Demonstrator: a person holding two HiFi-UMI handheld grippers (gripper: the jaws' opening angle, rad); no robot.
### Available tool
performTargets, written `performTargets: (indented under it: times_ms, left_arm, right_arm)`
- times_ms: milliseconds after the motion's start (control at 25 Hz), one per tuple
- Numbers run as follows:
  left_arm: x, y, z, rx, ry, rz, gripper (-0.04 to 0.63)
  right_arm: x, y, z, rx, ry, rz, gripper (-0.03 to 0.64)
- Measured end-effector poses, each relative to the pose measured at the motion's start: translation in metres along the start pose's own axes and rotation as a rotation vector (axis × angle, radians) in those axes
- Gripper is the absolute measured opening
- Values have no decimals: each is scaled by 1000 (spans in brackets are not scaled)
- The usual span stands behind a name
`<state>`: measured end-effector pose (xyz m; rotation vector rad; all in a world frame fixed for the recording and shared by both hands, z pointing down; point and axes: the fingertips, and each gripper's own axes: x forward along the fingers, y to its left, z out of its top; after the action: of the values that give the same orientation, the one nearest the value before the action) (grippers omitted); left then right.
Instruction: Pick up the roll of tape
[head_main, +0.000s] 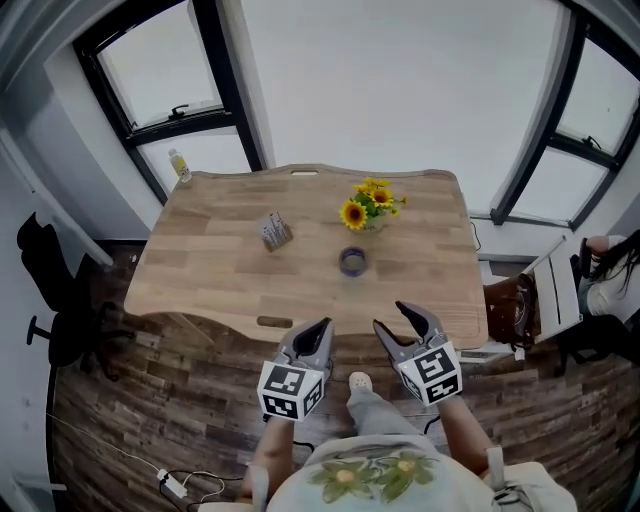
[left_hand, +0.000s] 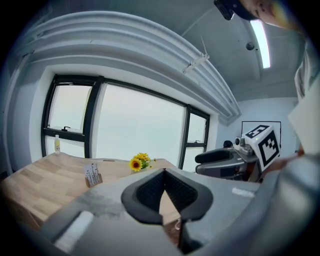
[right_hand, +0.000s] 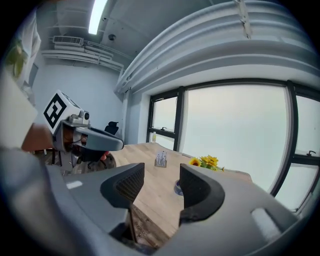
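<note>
The roll of tape (head_main: 352, 261) is a small purplish ring lying flat on the wooden table (head_main: 220, 280), right of centre, just in front of the sunflowers (head_main: 370, 205). Both grippers hover off the table's near edge, short of the tape. My left gripper (head_main: 318, 332) has its jaws meeting at the tips, with nothing in them. My right gripper (head_main: 398, 322) stands open and empty. In the right gripper view the tape (right_hand: 177, 188) peeks out beside the right jaw, far ahead of the right gripper (right_hand: 161, 182). The left gripper (left_hand: 164, 172) hides the tape in its own view.
A card holder (head_main: 274, 231) stands left of the tape, and a small bottle (head_main: 180, 166) sits at the far left corner. A black office chair (head_main: 55, 300) stands left of the table. At the right are a person (head_main: 610, 270) and some furniture (head_main: 515, 305).
</note>
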<state>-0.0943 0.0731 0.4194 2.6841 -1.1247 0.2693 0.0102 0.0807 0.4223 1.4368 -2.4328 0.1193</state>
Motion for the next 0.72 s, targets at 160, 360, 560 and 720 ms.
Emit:
performTargets:
  times_ms: [160,360,560,720]
  left_arm:
    - [31,20,10,5,13,-2,5]
    - [66,45,13,1,32,1,5]
    - [98,69,17,-2,37,14,5]
    - [119,87,20,-9,40,30,5]
  right_arm:
    - [32,-25,5,-29,23,7,215]
    - [69,-52,6,-44,40,17,218]
    - [101,-81,-4,-7,68,13,218]
    - [123,-96,-8,-1,93,36,218]
